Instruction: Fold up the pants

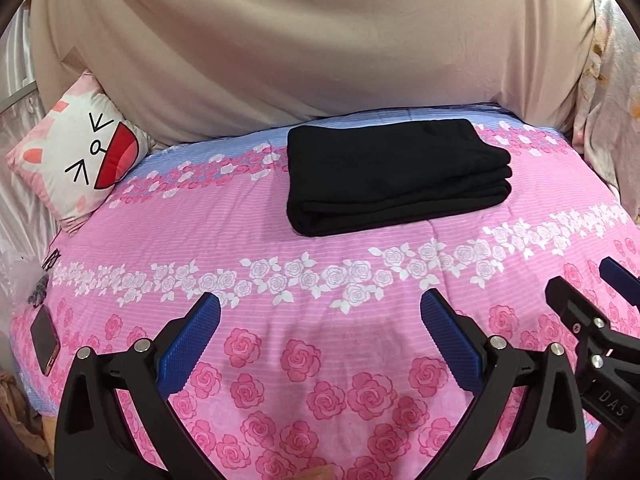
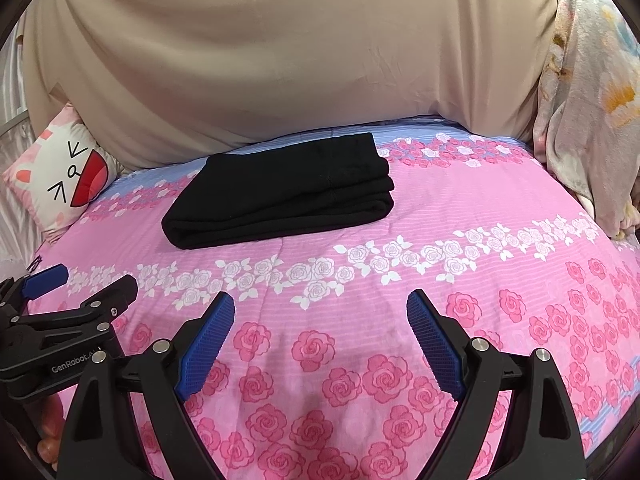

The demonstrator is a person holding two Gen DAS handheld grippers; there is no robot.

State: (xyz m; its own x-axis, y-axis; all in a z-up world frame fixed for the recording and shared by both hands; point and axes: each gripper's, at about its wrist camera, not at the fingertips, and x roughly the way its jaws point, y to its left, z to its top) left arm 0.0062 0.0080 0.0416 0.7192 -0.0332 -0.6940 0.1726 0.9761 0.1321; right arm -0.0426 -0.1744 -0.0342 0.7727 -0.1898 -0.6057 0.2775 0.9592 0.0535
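While tilted down over bedspread [image 1: 280, 216] | left gripper [image 1: 320, 312], right gripper [image 2: 320, 312] jaws spread, empty | pants [image 1: 392, 172] folded

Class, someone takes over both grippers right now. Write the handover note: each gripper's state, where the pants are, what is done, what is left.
Left gripper: open, empty, above the near part of the bed.
Right gripper: open, empty, beside the left one.
Black pants: folded into a compact layered bundle, lying flat on the pink rose bedspread toward the far side, clear of both grippers and of the cat cushion.
Done: the folding looks complete.
Left: probably nothing; at most, check that the edges line up.
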